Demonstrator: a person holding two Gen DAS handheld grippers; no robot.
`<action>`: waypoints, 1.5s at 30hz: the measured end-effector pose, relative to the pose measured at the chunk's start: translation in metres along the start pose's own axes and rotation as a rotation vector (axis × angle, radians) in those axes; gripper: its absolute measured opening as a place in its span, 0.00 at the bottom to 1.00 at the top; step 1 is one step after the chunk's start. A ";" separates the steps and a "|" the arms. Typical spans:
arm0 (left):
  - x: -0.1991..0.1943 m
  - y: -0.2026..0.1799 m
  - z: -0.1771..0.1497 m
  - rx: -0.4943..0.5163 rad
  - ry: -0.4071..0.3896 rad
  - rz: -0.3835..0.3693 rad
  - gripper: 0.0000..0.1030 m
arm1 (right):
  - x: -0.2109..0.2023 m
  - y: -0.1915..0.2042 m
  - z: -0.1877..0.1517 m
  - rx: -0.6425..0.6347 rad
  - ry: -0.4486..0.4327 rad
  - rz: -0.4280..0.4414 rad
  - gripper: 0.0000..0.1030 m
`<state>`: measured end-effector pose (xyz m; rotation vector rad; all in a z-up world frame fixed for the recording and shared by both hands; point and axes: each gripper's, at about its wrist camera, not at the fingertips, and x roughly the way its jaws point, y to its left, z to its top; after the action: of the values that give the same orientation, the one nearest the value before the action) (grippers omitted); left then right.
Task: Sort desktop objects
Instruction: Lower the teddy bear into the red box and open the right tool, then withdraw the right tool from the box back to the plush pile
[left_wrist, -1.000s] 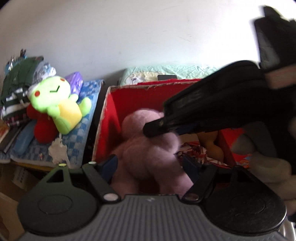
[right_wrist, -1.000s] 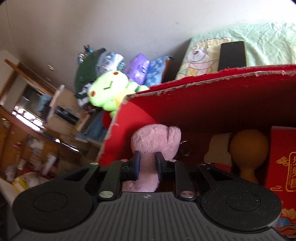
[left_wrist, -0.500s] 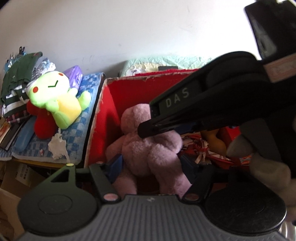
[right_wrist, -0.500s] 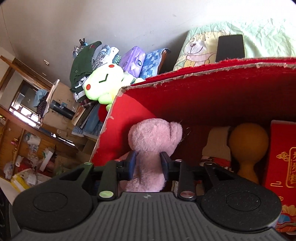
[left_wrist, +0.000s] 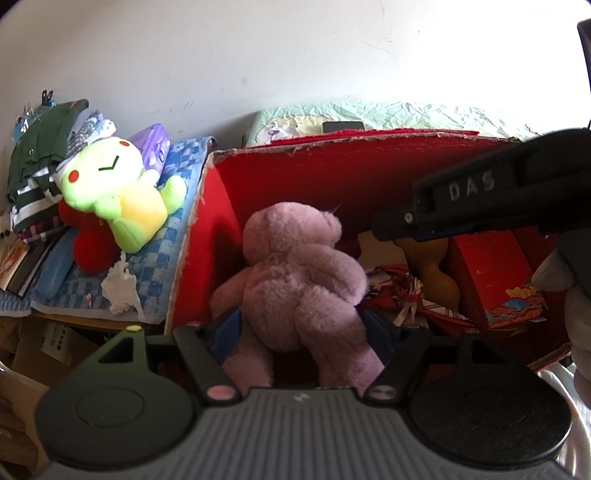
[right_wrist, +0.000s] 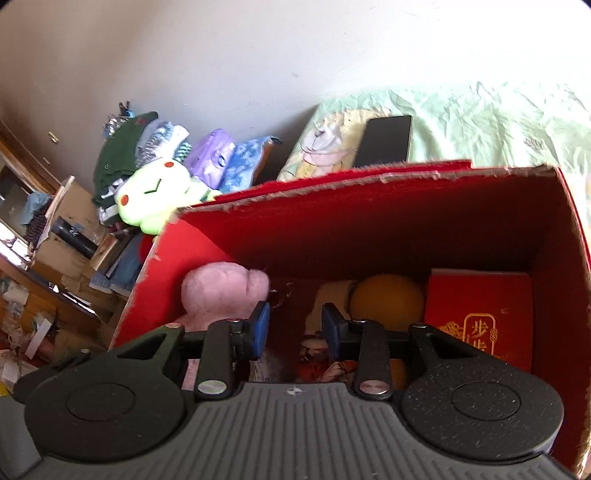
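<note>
Left gripper (left_wrist: 301, 328): jaws opening, with the pink plush bear (left_wrist: 295, 280) between them. Blue pads (left_wrist: 229, 326) low on either side of the bear's hips, right against the fur; no telling how firmly pressed. Gap about as wide as the bear's lower body.

Pink plush bear: inside the red box (left_wrist: 295, 177), at its left end, close to the left wall, seated upright with its back toward the left wrist camera.

Right gripper (right_wrist: 295, 328): jaws narrow but parted, nothing between them. Poised over the middle of the box; left pad (right_wrist: 260, 328) just beside the bear's head, apart from it or barely brushing, hard to say. Beyond the right pad, an orange gourd-shaped thing (right_wrist: 388, 299), untouched.

Further along the box floor, toward the right wall: a red packet with gold characters (right_wrist: 480, 310), leaning against the back wall. Crumpled red-and-white cloth (left_wrist: 399, 291) between bear and gourd.

Outside the box, past its left wall: a green plush toy (left_wrist: 118, 195) on blue checked fabric.
</note>
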<state>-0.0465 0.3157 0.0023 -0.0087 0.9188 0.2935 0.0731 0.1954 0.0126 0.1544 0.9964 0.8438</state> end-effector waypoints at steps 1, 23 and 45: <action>0.000 0.000 0.000 -0.002 0.003 0.002 0.75 | 0.001 0.000 0.001 -0.003 -0.002 -0.003 0.33; -0.018 0.009 -0.001 -0.059 -0.008 0.027 0.86 | 0.003 0.006 -0.011 -0.033 -0.015 -0.089 0.33; -0.045 -0.006 -0.011 -0.080 -0.010 0.091 0.87 | -0.050 0.007 -0.031 0.039 -0.111 -0.150 0.34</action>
<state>-0.0785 0.2972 0.0300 -0.0391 0.8980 0.4149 0.0315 0.1583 0.0321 0.1556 0.9086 0.6718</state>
